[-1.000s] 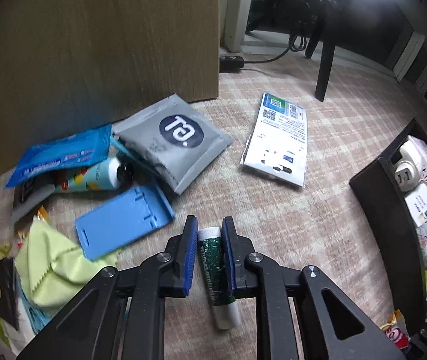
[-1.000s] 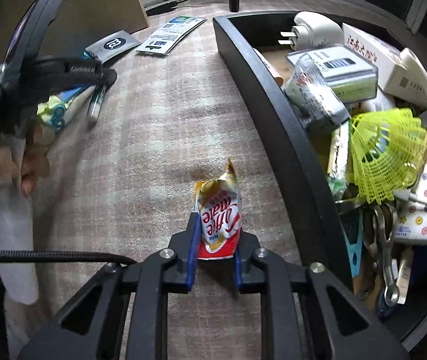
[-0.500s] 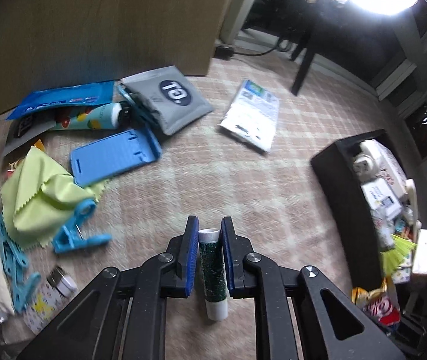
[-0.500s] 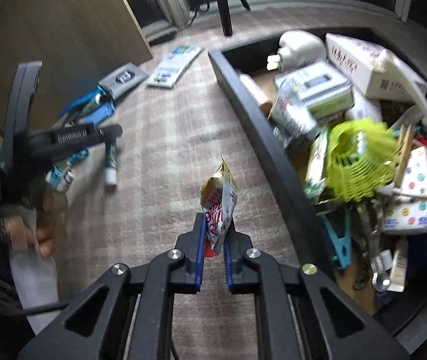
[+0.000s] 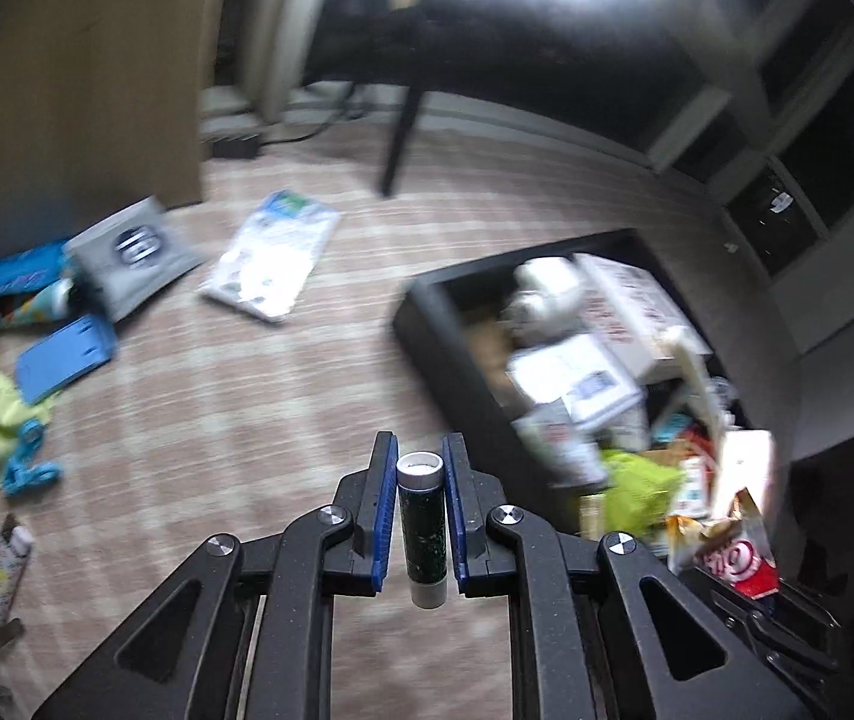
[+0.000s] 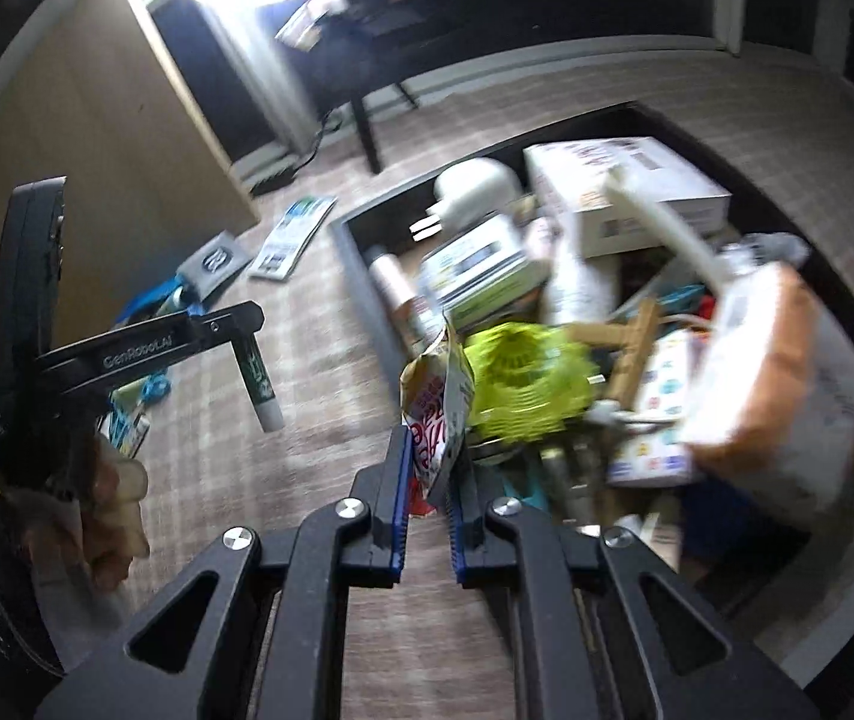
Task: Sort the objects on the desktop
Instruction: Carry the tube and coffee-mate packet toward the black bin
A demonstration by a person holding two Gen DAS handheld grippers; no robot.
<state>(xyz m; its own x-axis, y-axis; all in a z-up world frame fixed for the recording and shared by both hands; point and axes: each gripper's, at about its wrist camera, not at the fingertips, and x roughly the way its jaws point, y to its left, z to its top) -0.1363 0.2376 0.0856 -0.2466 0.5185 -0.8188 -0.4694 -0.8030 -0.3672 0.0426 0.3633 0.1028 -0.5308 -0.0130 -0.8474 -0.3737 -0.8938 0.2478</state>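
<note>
Pinching a dark green tube, the left tool is up above the checked counter. The right tool squeezes a crinkly snack packet near the full black box.

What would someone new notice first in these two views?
Probably the dark green tube clamped between the left gripper fingers, raised above the checked cloth. Next, the red and white sachet pinched in the right gripper, at the edge of the crammed black box with its bright yellow mesh piece.
</note>
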